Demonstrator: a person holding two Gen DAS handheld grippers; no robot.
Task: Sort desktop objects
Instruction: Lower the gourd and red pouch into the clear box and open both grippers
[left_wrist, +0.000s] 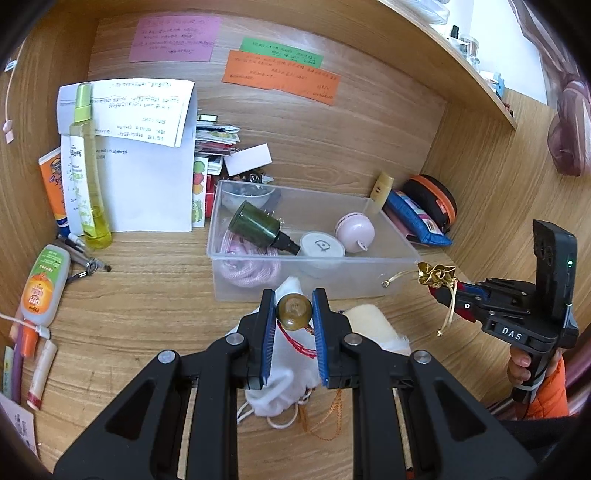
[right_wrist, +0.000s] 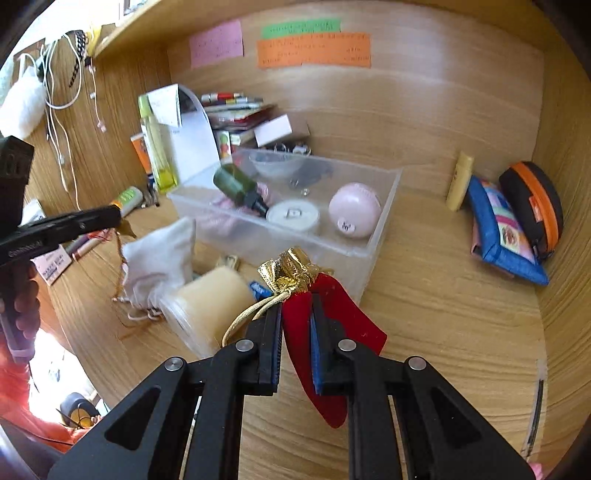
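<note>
Both jaws are closed on something: the left gripper (left_wrist: 294, 309) pinches an amber-brown bead (left_wrist: 294, 309) with red cord trailing beneath it, and the right gripper (right_wrist: 297, 314) clamps a red velvet pouch (right_wrist: 334, 328) with a gold-foil top and gold drawstring. Each hovers at the near wall of the clear plastic bin (left_wrist: 384, 218), which stands mid-desk and holds a dark green bottle (left_wrist: 255, 225), a pink ball-shaped gadget (left_wrist: 354, 232), a white lidded jar (left_wrist: 320, 246) and pink cord (left_wrist: 251, 271). A white drawstring bag (right_wrist: 159, 262) and a cream-coloured roll (right_wrist: 214, 299) crowd the desk just before the bin. Left view hides the bag mostly behind its fingers. Only the right view shows the pouch's red body; the left view shows just its gold top.
</note>
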